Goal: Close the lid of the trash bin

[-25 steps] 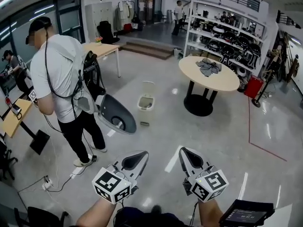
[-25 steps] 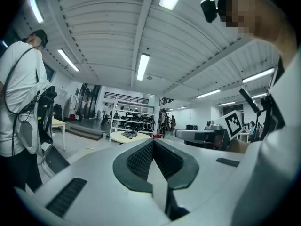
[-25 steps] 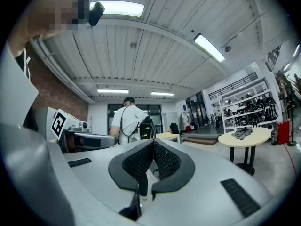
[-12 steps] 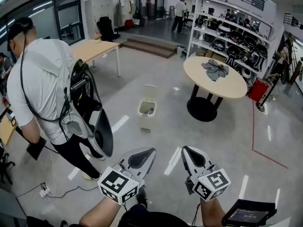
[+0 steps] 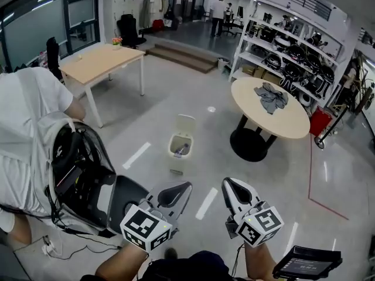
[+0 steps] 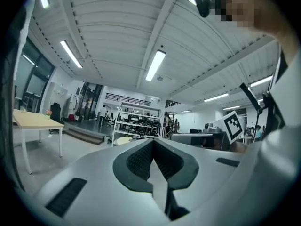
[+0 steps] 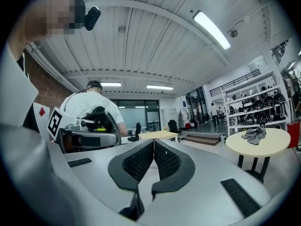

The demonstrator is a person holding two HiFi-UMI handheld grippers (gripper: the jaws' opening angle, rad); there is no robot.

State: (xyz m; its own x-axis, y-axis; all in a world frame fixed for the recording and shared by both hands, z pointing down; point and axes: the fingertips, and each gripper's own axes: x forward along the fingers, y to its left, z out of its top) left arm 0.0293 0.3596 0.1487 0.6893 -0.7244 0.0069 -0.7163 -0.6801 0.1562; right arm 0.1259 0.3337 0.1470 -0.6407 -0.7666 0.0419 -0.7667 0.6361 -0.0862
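Note:
The small white trash bin (image 5: 180,146) stands on the grey floor ahead of me, its lid (image 5: 184,124) raised upright behind the opening, something dark inside. Both grippers are held low and close to me, well short of the bin. In the head view my left gripper (image 5: 183,187) is shut and holds nothing, and my right gripper (image 5: 229,184) is shut and holds nothing. The left gripper view shows the left gripper (image 6: 153,143) with its jaws together, tilted up at the ceiling. In the right gripper view, the right gripper (image 7: 154,142) is likewise closed. Neither gripper view shows the bin.
A person in a white shirt (image 5: 26,139) with a black backpack rig (image 5: 79,174) stands close on my left. A round table (image 5: 296,122) with a grey cloth (image 5: 272,98) is right of the bin. A rectangular table (image 5: 102,60), shelves (image 5: 293,54) and steps lie farther back.
The view has shifted forward and the bin sits lower in the head view. The person on the left now fills the near left edge. Both grippers stay shut and level.

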